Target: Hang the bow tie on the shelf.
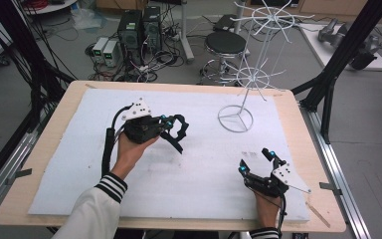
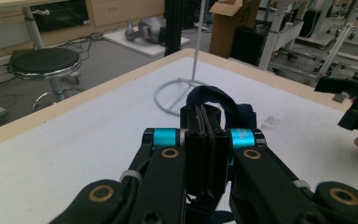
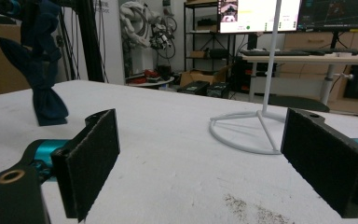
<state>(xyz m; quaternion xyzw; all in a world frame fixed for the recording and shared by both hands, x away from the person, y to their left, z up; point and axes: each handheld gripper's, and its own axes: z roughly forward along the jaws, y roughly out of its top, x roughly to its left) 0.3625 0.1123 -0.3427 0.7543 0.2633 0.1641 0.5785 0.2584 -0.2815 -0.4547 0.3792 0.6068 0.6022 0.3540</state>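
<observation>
Dark navy fabric strap (image 1: pixel 177 130) hanging clamped between left gripper (image 1: pixel 170 122) jaws, looping ahead of pads and dangling below them, lower end reaching white foam mat (image 1: pixel 189 169). In left gripper view, strap (image 2: pixel 214 100) arching just beyond closed pads. Right gripper (image 1: pixel 256 160) resting on mat, well apart from strap, jaws gaping, nothing between pads (image 3: pixel 93 158). White wire rack stand (image 1: pixel 235 118) standing ahead of both grippers, between them.

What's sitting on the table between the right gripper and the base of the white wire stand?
Nothing solid: in the high view the white mat between the right gripper and the white wire stand is bare, apart from a faint dark smudge.
</observation>
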